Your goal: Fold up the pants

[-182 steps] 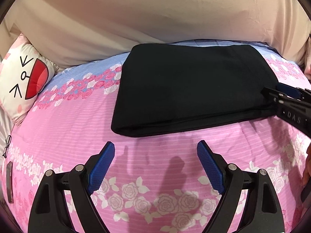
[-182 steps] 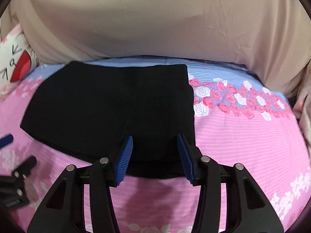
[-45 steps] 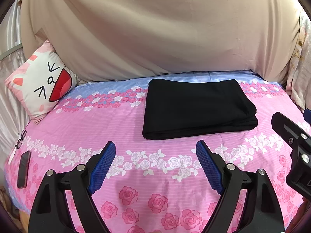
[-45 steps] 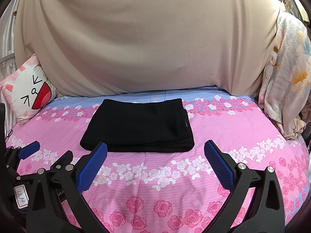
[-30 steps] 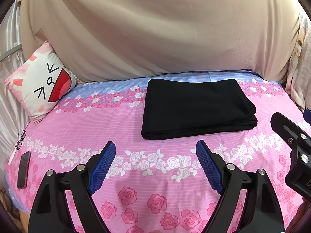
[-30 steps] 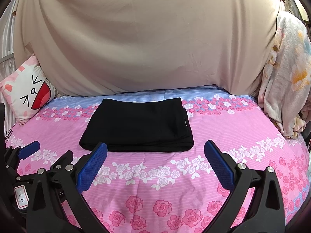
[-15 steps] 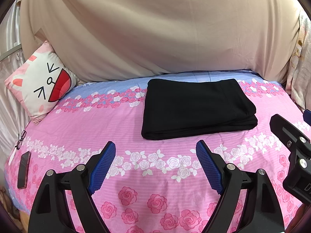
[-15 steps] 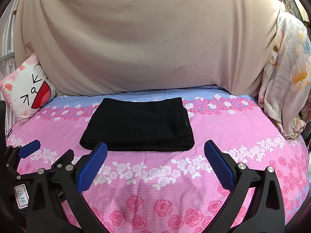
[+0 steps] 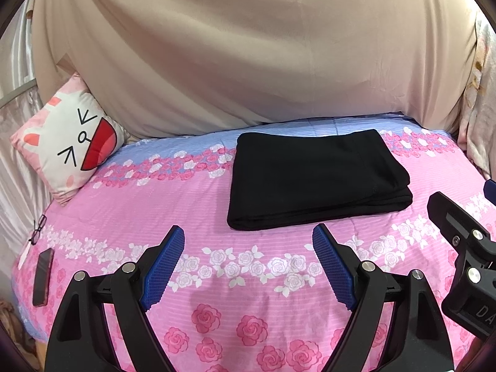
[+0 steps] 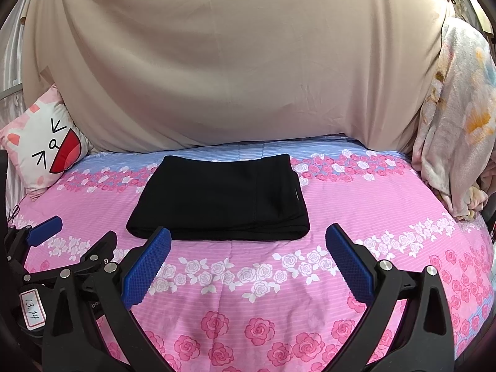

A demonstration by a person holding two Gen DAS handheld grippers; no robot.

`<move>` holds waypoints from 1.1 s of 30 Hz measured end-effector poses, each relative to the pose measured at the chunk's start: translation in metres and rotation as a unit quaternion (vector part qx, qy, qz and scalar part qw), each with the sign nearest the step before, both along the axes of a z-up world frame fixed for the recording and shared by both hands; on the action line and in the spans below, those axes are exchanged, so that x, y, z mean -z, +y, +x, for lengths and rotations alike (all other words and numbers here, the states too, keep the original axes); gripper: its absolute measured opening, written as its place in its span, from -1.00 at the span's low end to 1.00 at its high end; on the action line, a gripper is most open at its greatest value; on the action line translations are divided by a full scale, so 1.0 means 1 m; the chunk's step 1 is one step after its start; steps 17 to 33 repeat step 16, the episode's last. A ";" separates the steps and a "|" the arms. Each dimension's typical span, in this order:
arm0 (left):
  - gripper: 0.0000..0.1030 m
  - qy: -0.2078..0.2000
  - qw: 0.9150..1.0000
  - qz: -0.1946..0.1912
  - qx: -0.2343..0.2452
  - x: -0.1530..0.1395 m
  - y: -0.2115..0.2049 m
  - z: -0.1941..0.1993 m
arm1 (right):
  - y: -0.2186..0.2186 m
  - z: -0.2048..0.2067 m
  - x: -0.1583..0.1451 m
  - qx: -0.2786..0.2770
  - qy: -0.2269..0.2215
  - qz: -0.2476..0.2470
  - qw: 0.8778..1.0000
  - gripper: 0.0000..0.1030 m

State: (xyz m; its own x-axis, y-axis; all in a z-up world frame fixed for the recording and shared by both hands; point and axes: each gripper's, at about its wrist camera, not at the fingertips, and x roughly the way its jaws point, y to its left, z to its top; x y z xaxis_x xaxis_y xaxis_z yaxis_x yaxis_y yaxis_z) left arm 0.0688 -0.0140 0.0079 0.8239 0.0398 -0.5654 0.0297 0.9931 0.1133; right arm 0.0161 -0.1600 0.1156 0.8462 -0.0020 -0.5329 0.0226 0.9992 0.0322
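Black pants, folded into a flat layered rectangle, mid-bed on the pink floral bedspread, apparently finished. Left claw and right claw both spread wide, empty, held well short of the cloth, presumably to leave the stack undisturbed.

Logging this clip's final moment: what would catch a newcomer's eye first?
The black pants lie folded into a neat rectangle near the far middle of the pink rose-print bedspread. Both tongs, left and right, hang open and empty short of it. A cartoon-face pillow leans at the far left.
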 end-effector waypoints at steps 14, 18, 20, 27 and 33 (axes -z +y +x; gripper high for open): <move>0.58 0.013 1.000 -0.006 0.018 0.001 -0.007 0.000 | -0.004 0.002 0.005 0.002 0.005 0.001 1.000 0.90; 0.58 0.015 1.000 -0.008 0.018 0.001 -0.006 0.000 | -0.005 0.002 0.005 0.000 0.006 0.002 1.000 0.90; 0.58 0.015 1.000 -0.008 0.018 0.001 -0.006 0.000 | -0.005 0.002 0.005 0.000 0.006 0.002 1.000 0.90; 0.58 0.015 1.000 -0.008 0.018 0.001 -0.006 0.000 | -0.005 0.002 0.005 0.000 0.006 0.002 1.000 0.90; 0.58 0.015 1.000 -0.008 0.018 0.001 -0.006 0.000 | -0.005 0.002 0.005 0.000 0.006 0.002 1.000 0.90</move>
